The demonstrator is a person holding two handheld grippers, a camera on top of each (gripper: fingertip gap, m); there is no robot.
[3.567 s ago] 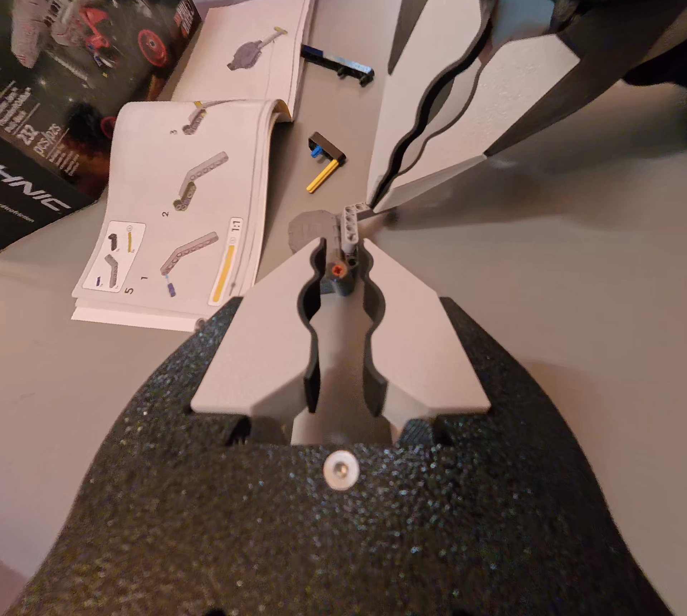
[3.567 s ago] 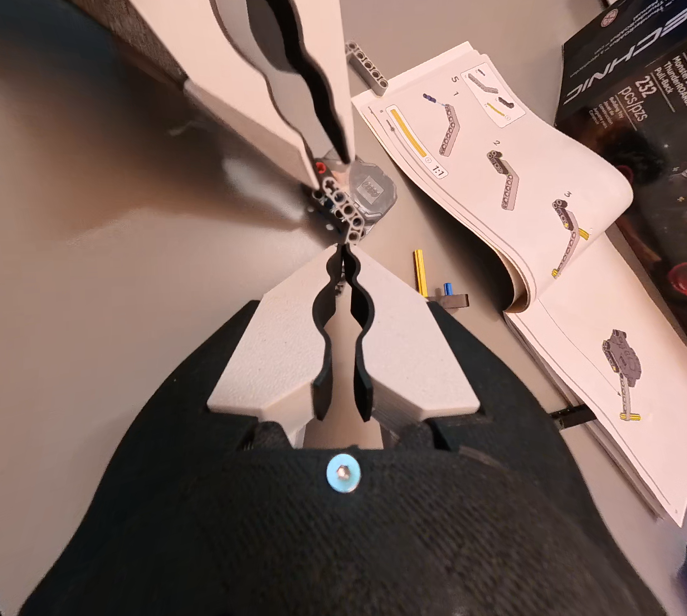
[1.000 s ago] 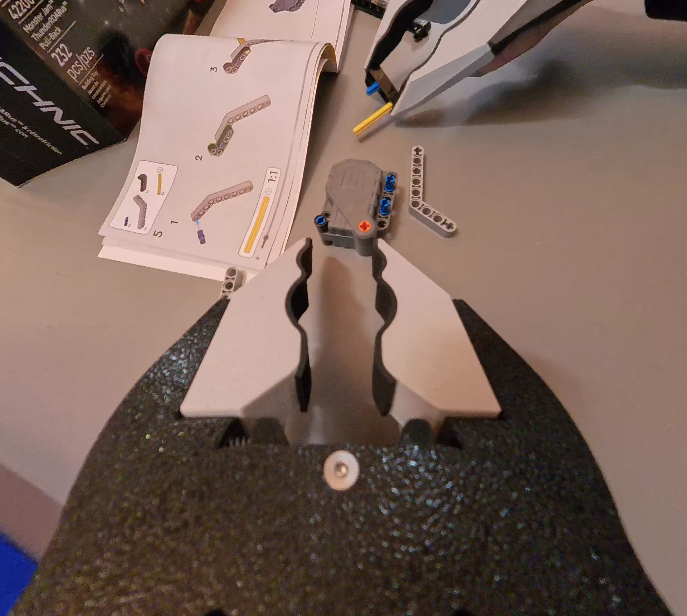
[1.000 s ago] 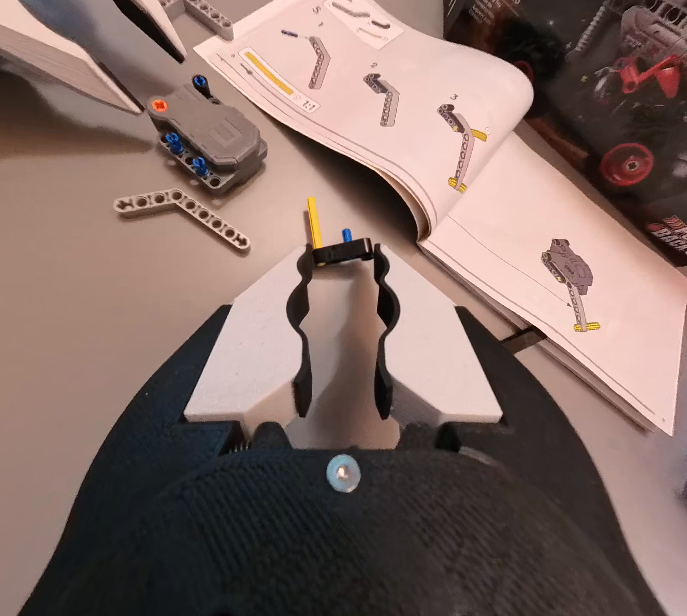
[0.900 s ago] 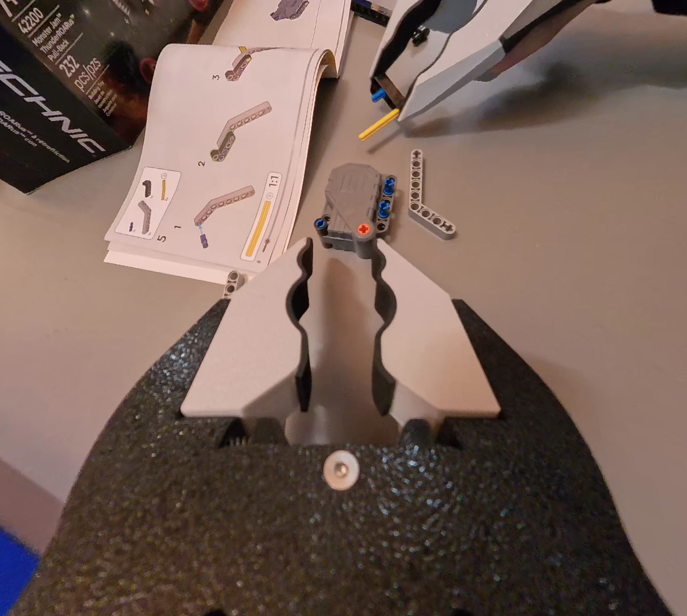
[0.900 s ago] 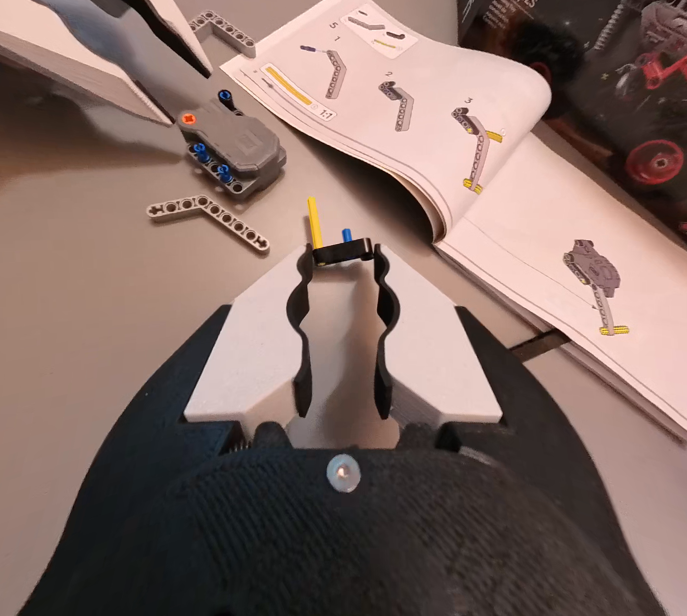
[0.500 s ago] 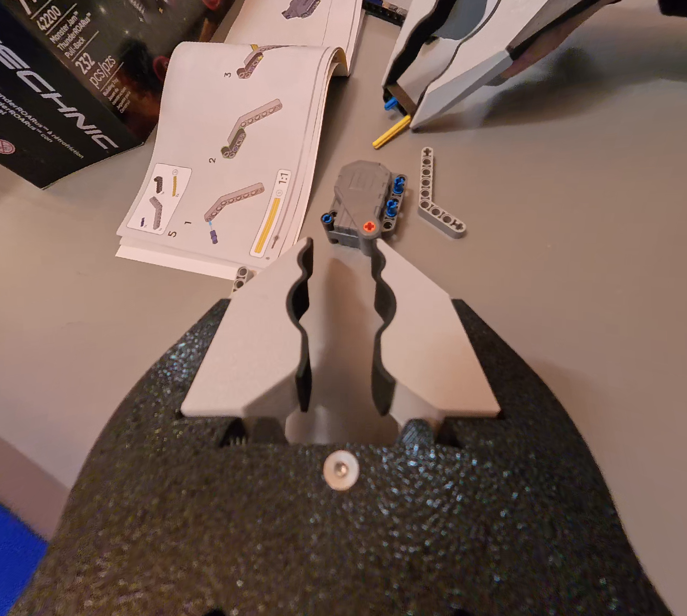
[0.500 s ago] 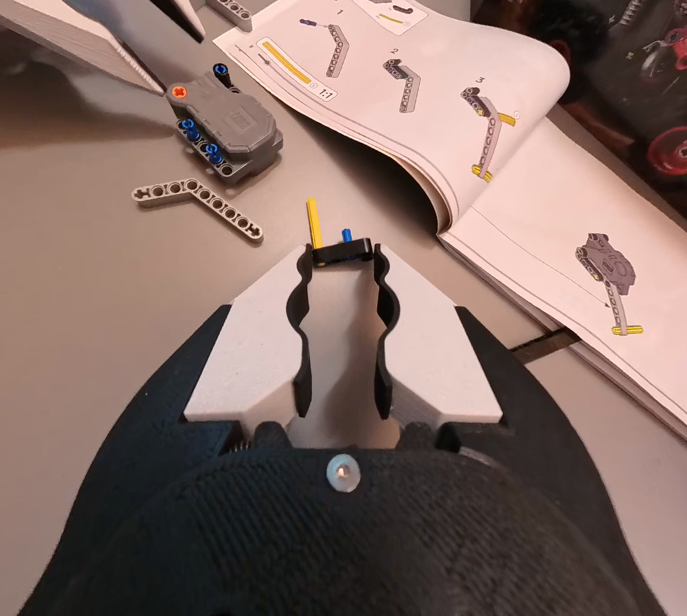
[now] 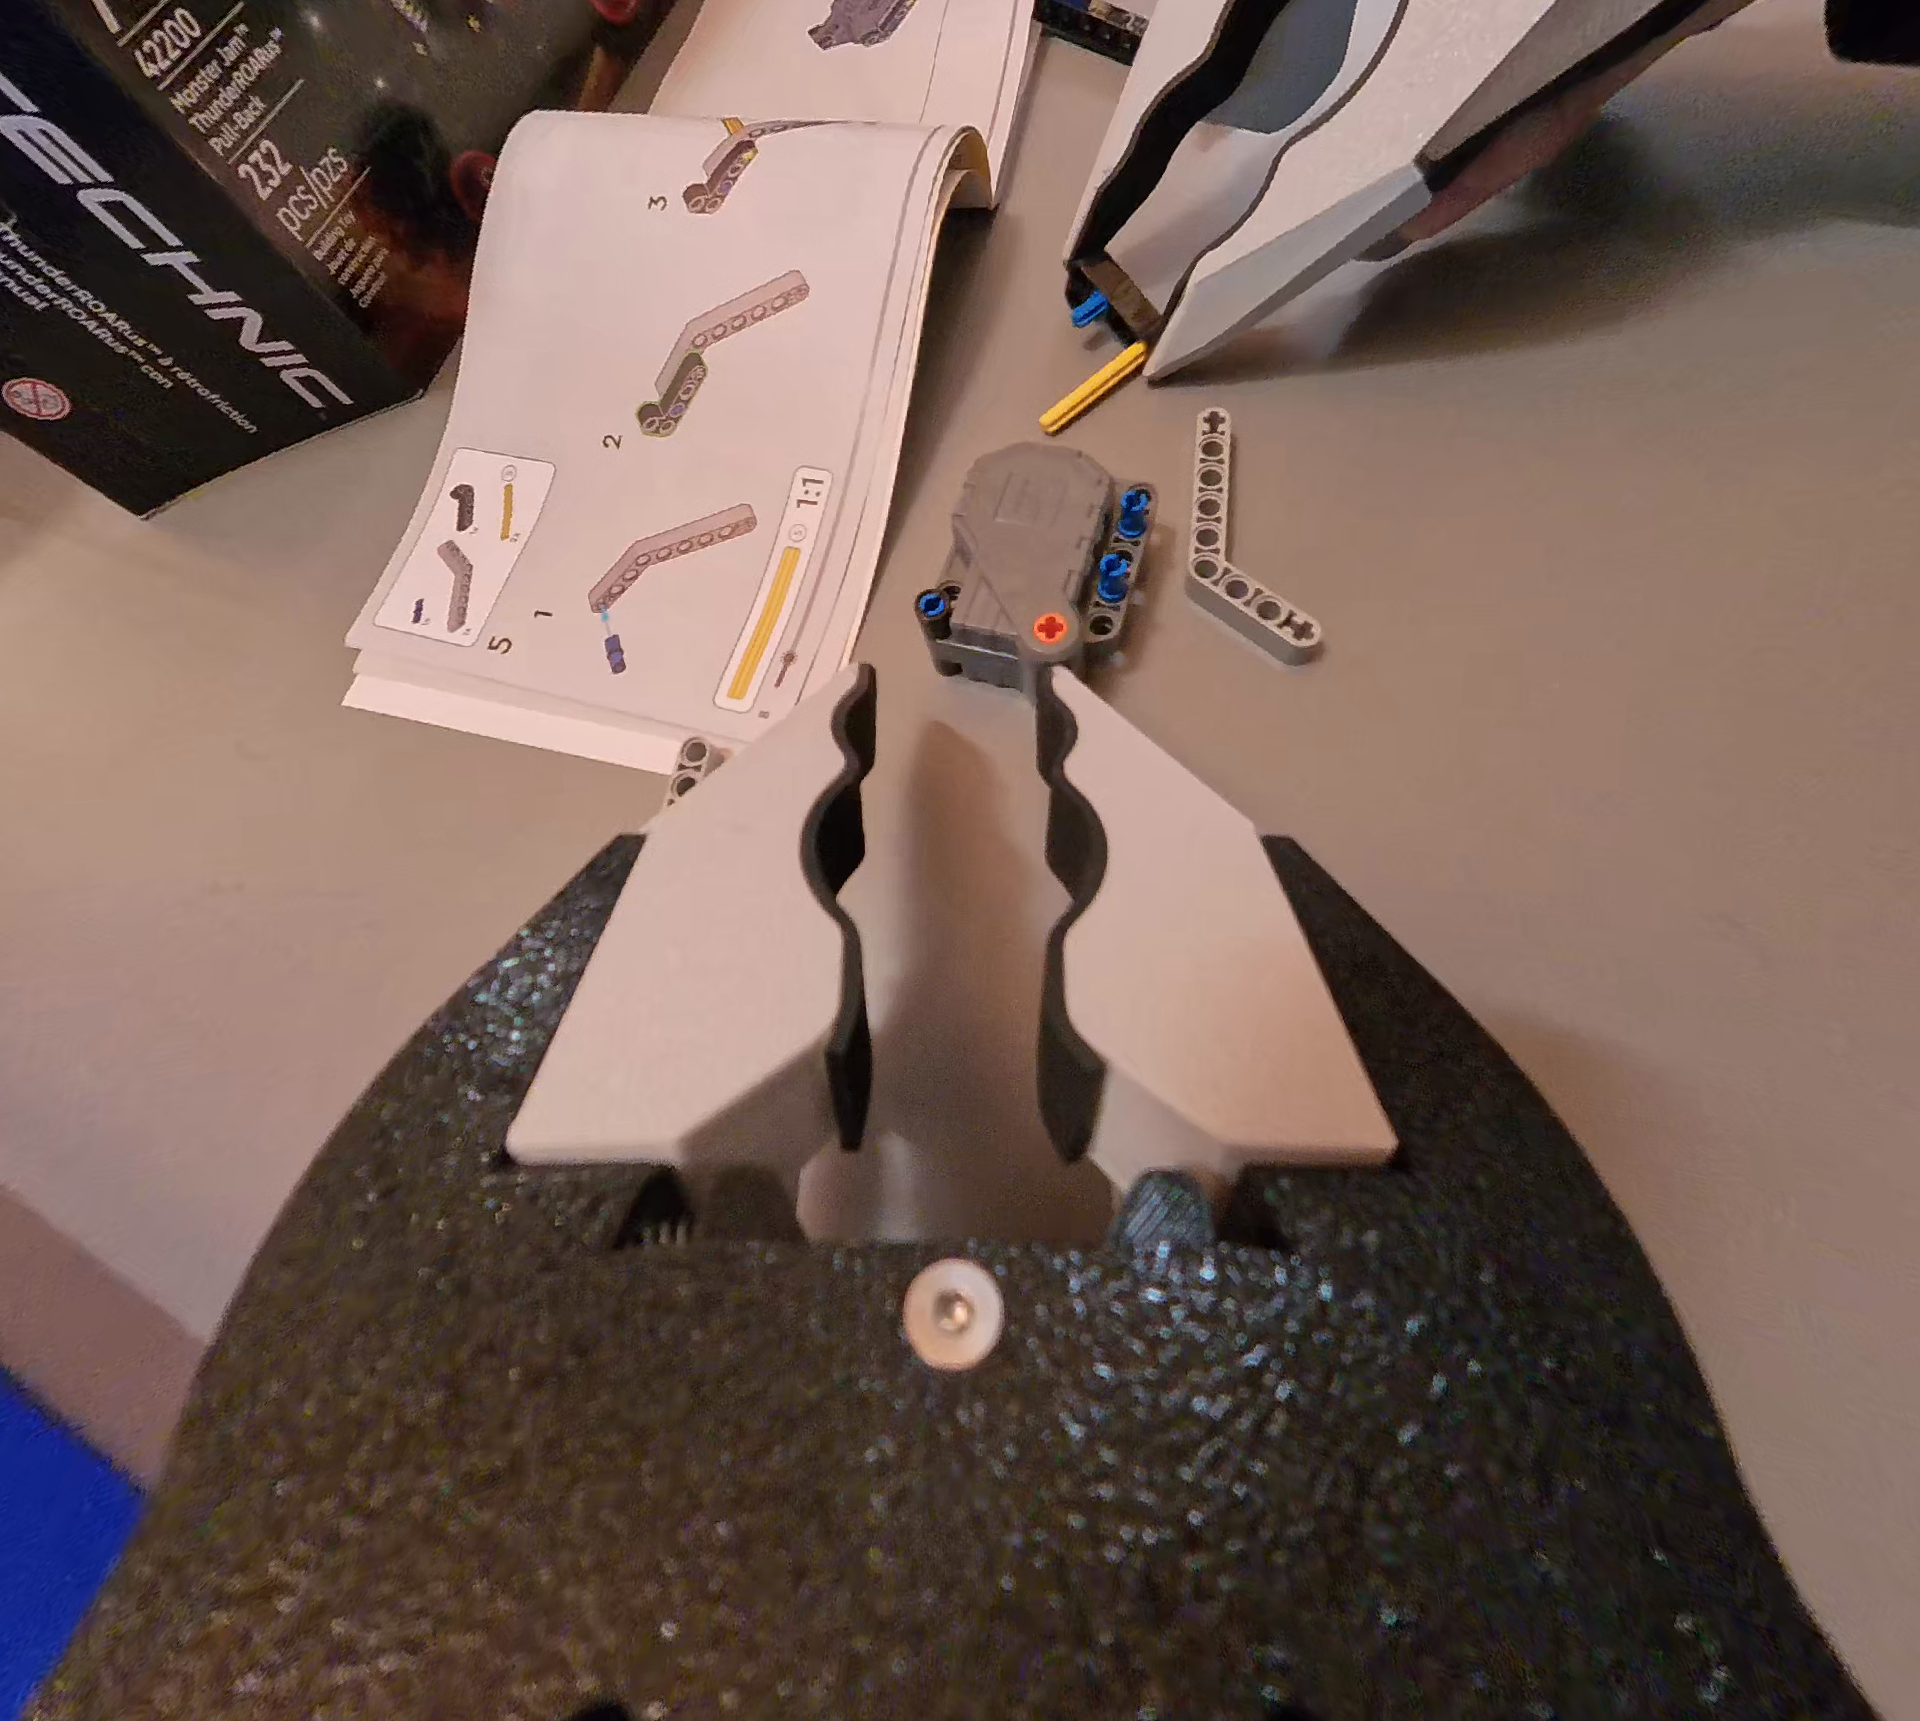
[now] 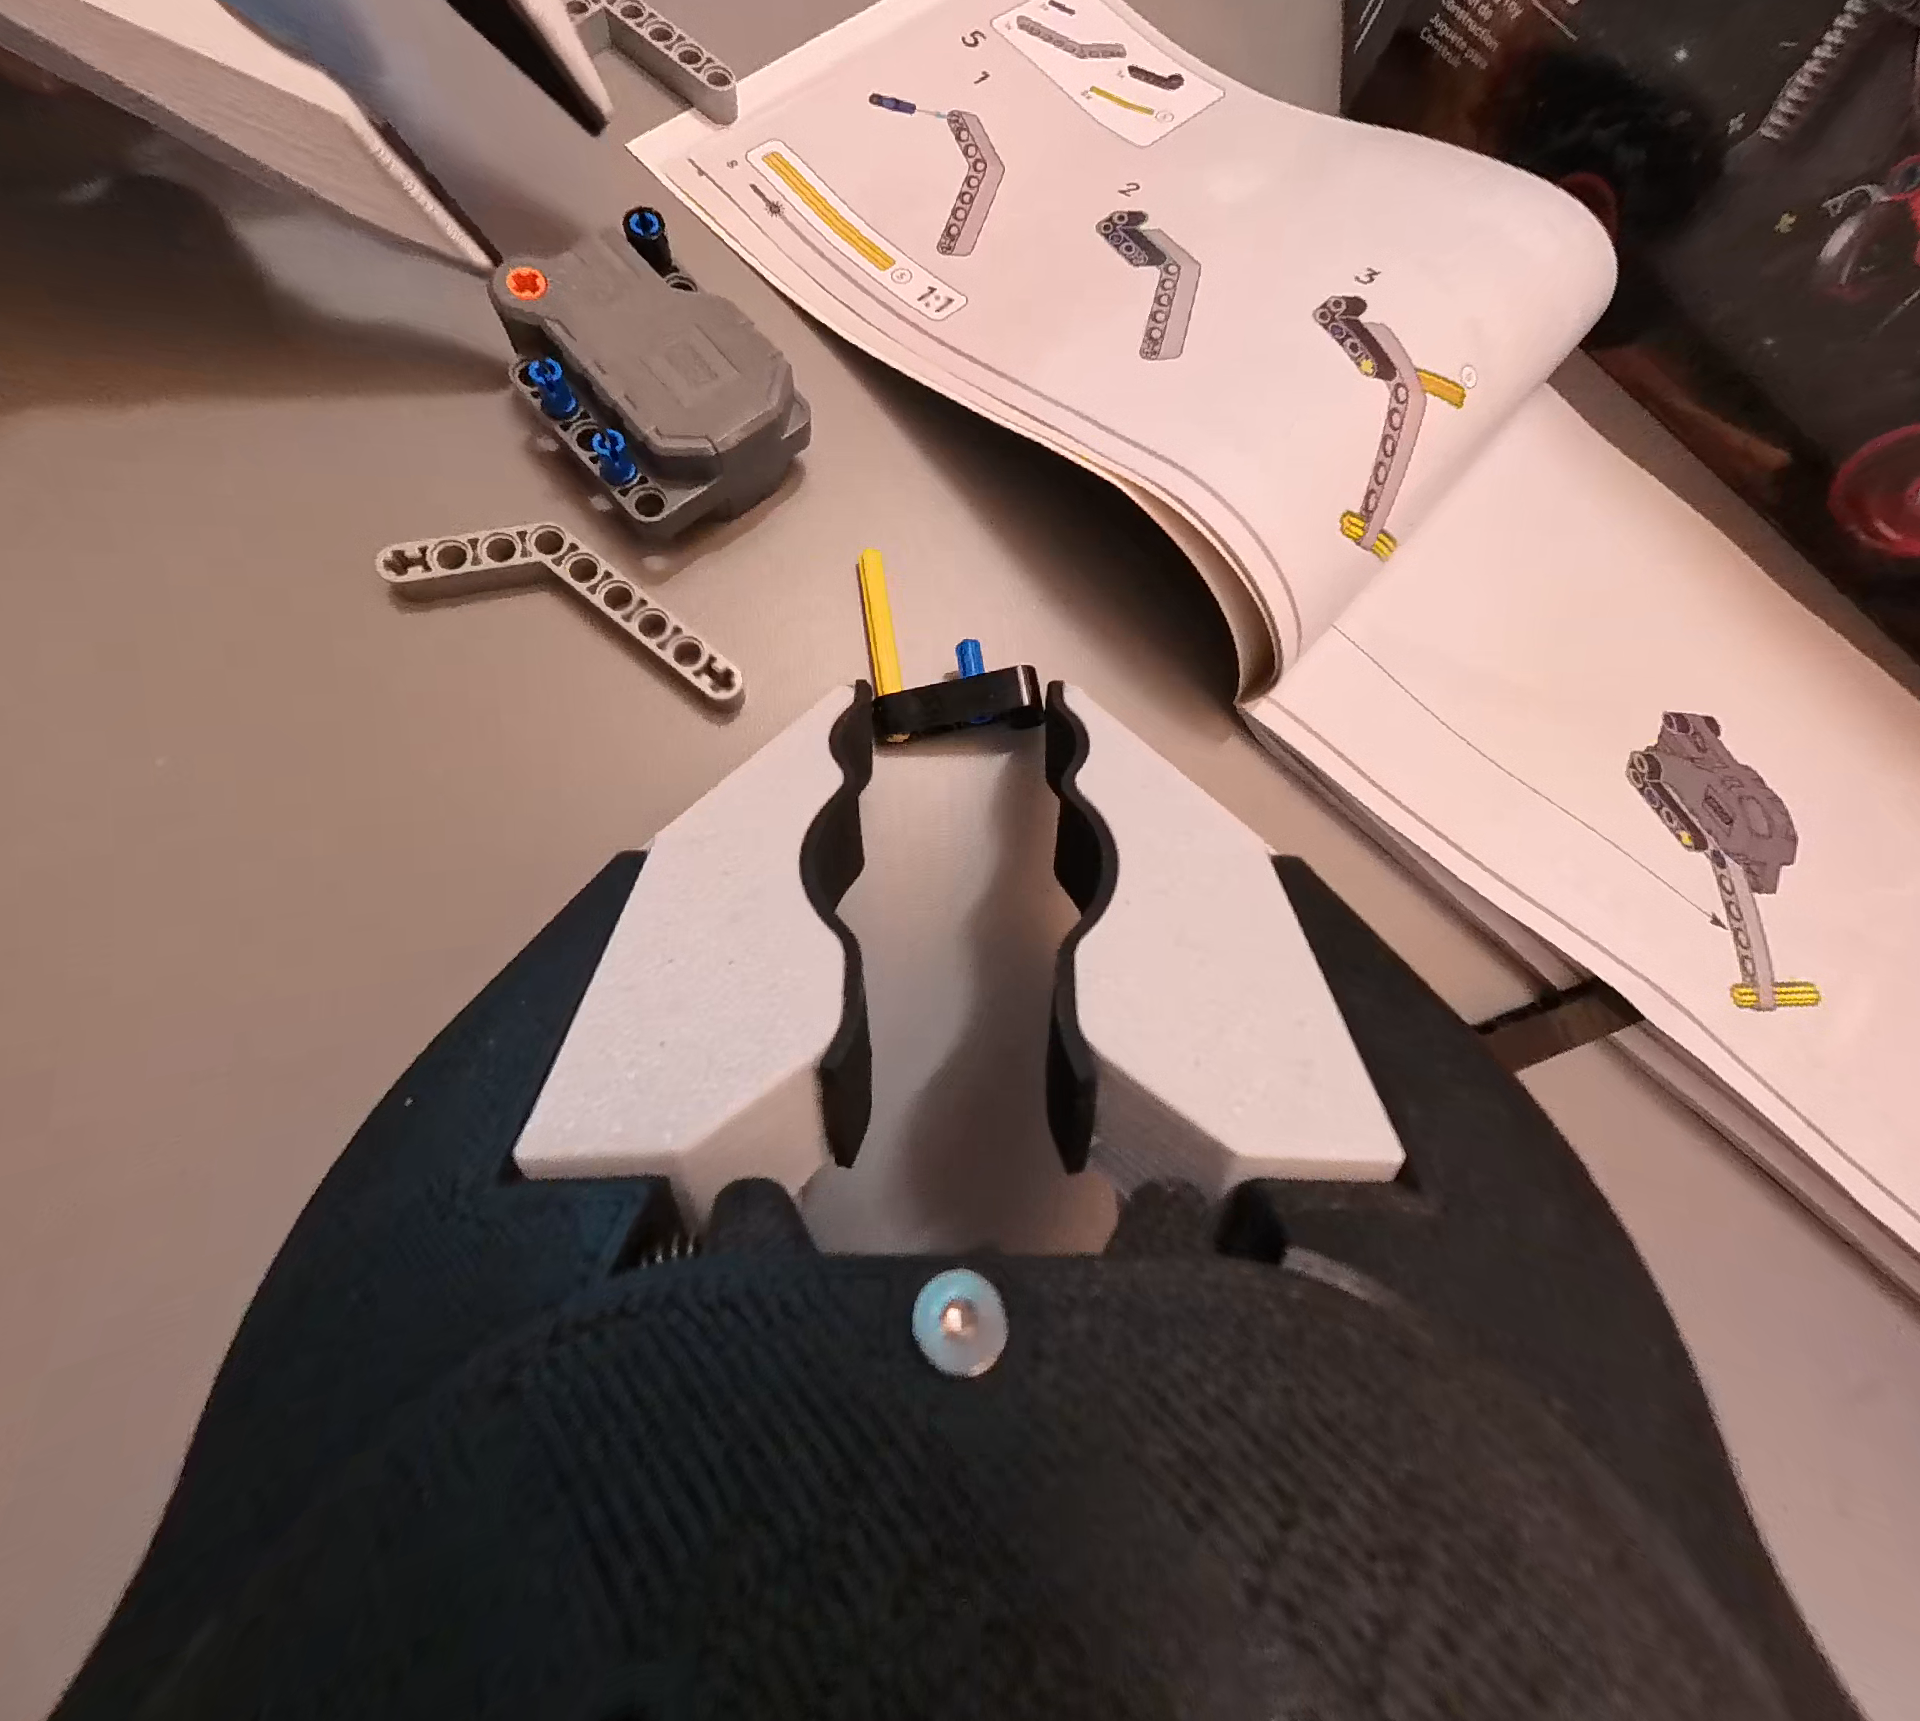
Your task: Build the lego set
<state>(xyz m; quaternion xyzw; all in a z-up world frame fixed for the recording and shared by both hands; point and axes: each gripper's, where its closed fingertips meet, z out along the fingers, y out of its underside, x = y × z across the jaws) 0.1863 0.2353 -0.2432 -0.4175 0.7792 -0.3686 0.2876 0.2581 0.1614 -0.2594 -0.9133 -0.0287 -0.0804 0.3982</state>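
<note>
Small black beam (image 10: 956, 701) with yellow axle (image 10: 879, 624) and blue pin (image 10: 969, 655), clamped at the tips of the right gripper (image 10: 954, 703), raised just above the grey surface (image 10: 260, 840). Beyond it to the left, dark grey pull-back motor (image 10: 665, 383) lying flat, bent grey liftarm (image 10: 561, 591) just beside. Left gripper (image 9: 956, 684) released, empty, tips near the motor. Open instruction booklet (image 10: 1195, 300) and set box (image 10: 1662, 61) farther right.

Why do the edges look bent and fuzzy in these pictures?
Left wrist view: wide-angle lens curves the box; the blue corner patch is blurred. Right wrist view: booklet bows outward; the far left gripper looks soft, casting a dim shadow.
</note>
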